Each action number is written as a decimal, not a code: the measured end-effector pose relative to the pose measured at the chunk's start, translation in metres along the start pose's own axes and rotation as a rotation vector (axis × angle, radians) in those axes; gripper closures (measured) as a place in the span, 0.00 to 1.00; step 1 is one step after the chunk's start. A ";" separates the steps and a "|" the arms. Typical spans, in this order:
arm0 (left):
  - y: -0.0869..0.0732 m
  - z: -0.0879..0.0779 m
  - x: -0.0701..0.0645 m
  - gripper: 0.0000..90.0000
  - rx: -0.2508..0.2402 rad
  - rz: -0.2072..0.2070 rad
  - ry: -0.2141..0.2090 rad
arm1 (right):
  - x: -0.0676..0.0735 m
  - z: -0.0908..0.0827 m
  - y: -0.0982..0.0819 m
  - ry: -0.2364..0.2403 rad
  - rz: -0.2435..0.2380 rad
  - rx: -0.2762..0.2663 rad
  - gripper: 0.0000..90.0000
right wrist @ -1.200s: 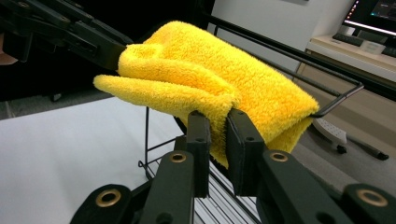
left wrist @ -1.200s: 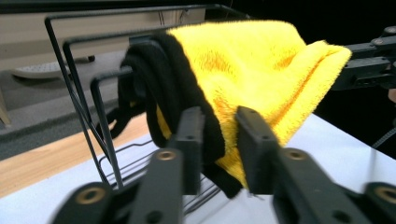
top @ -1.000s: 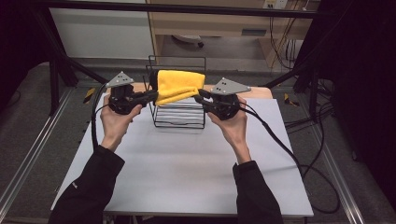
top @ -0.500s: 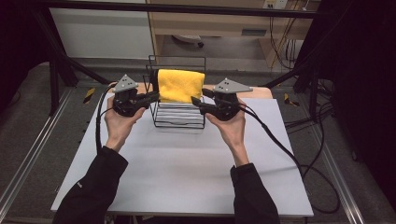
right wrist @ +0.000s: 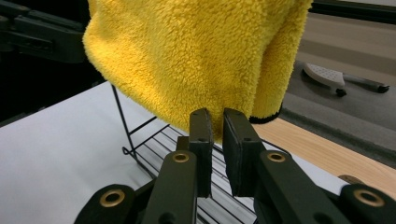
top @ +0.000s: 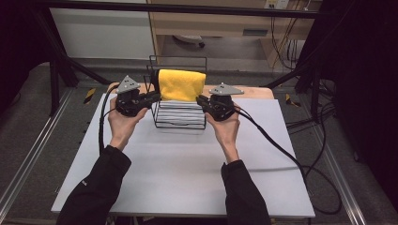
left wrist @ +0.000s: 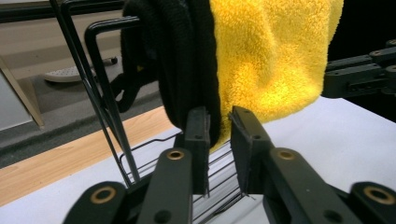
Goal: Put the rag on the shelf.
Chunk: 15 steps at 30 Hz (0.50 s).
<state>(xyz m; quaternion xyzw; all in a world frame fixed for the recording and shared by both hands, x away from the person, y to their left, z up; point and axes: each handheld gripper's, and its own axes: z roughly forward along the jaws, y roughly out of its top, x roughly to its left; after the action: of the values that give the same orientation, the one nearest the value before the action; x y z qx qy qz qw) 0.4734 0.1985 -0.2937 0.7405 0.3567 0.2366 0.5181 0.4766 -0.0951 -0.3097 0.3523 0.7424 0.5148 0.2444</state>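
A yellow towel (top: 182, 85) hangs draped over the top bar of a black wire rack (top: 180, 119) at the back of the table. My left gripper (top: 158, 96) is at its lower left corner. In the left gripper view the jaws (left wrist: 219, 126) have just eased open a little, and the towel's (left wrist: 271, 56) dark-backed edge still fills the narrow gap at the tips. My right gripper (top: 199, 99) is at the lower right corner. Its jaws (right wrist: 217, 123) have just been closing, with the towel's (right wrist: 196, 56) bottom edge drawn down between them.
The rack stands on a white table board (top: 187, 168) with a wooden strip (top: 256, 92) behind it. Cables (top: 281, 150) trail off to the right. The rack's wires (left wrist: 107, 107) rise just left of the left jaws. A black metal frame surrounds the table.
The towel was held bunched and sagging between the grippers. It now hangs flat over the rack. The right gripper has sunk to the towel's lower corner.
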 end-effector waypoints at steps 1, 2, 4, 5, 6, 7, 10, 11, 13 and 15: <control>0.000 -0.001 0.000 0.83 -0.001 -0.006 -0.006 | 0.000 -0.002 0.000 0.005 -0.001 -0.005 0.90; -0.001 -0.003 0.001 0.81 0.000 -0.007 -0.008 | 0.001 -0.004 0.000 0.014 -0.002 -0.006 0.89; -0.002 -0.007 0.001 0.76 0.003 0.001 -0.004 | 0.001 -0.009 0.000 0.026 -0.008 -0.012 0.85; -0.003 -0.008 0.002 0.73 0.010 0.004 -0.009 | 0.001 -0.012 0.001 0.036 -0.010 -0.014 0.83; -0.004 -0.010 0.002 0.70 0.019 0.006 -0.009 | 0.001 -0.016 0.001 0.044 -0.009 -0.015 0.81; -0.006 -0.011 0.002 0.66 0.026 0.007 -0.003 | 0.001 -0.019 0.001 0.051 -0.004 -0.019 0.79; -0.011 -0.016 0.003 0.57 0.046 0.004 -0.015 | 0.000 -0.029 0.002 0.071 -0.010 -0.015 0.71; -0.013 -0.017 0.004 0.54 0.051 0.002 -0.017 | 0.000 -0.032 0.002 0.077 -0.012 -0.012 0.68; -0.018 -0.020 0.005 0.49 0.058 -0.001 -0.030 | 0.000 -0.037 0.001 0.096 -0.005 -0.010 0.61; -0.023 -0.022 0.005 0.45 0.067 -0.009 -0.039 | -0.002 -0.042 -0.001 0.102 0.002 -0.006 0.54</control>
<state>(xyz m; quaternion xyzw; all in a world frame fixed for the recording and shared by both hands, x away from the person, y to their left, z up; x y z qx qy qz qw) 0.4542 0.2205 -0.3073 0.7603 0.3576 0.2077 0.5010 0.4467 -0.1219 -0.2961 0.3255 0.7520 0.5347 0.2067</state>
